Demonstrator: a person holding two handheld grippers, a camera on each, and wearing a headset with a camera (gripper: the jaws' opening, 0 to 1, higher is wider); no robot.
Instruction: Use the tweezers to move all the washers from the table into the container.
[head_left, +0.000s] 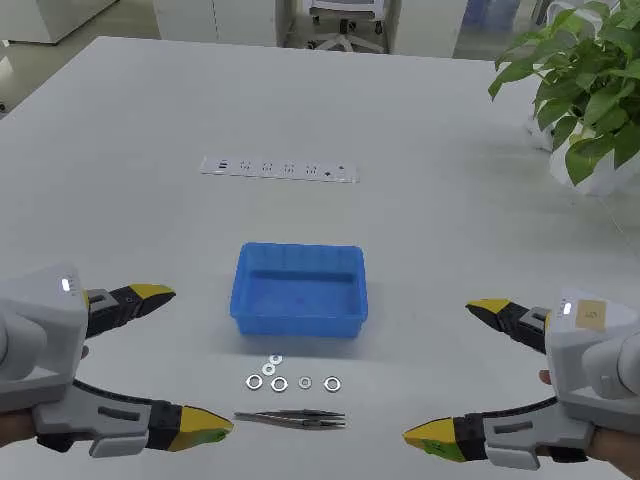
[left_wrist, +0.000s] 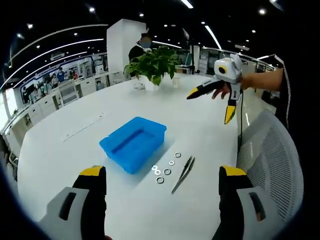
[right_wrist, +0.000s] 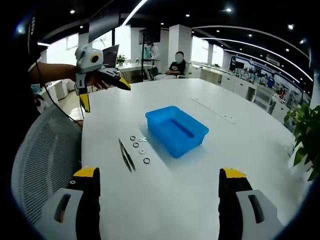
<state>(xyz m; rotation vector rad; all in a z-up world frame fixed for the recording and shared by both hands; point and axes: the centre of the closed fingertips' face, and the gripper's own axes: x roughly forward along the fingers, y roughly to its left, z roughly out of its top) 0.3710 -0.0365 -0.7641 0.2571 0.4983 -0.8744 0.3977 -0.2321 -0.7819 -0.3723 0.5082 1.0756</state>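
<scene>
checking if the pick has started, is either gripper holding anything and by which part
Nothing is held. The left gripper and right gripper are both open and empty; the tweezers lie on the table beside the washers.

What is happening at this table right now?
A person holds a two-jaw gripper in each hand. The left gripper and the right gripper both hang open above the table, holding nothing. The tweezers lie untouched on the table, beside six washers. The blue container just beyond them looks empty, so no washer is moved yet.
</scene>
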